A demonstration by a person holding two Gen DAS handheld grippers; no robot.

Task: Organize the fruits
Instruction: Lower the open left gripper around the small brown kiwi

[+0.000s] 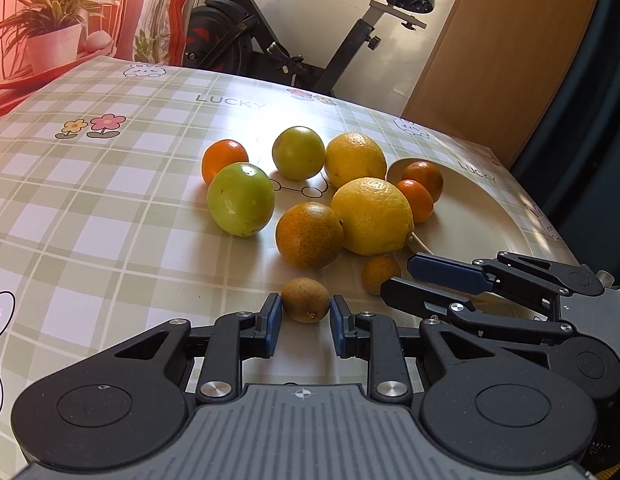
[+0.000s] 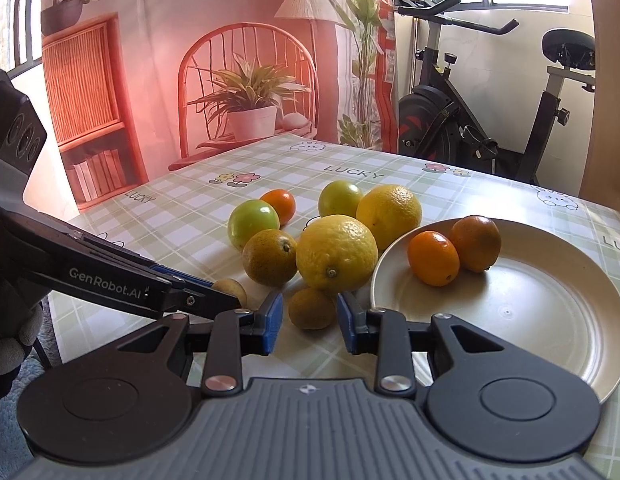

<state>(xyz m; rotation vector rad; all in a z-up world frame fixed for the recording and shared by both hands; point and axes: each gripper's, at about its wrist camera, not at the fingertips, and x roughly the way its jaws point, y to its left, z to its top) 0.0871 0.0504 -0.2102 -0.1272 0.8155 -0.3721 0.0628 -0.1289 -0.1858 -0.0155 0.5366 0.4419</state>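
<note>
Left gripper (image 1: 304, 322) open, a kiwi (image 1: 305, 299) between its fingers; right gripper (image 2: 310, 322) open, fingers flanking a small orange (image 2: 311, 308).

I count two lemons (image 2: 337, 254) (image 2: 389, 211), two green fruits (image 2: 253, 224) (image 2: 340, 199) and two small brownish fruits (image 2: 311, 308) (image 2: 231, 289) on the surface (image 2: 182, 216). There are five oranges in all: three on the surface, counting the speckled ones (image 2: 270, 257), and two on the one plate (image 2: 541, 304). Two tongs (image 2: 309, 322) (image 1: 304, 322) are in view.
</note>
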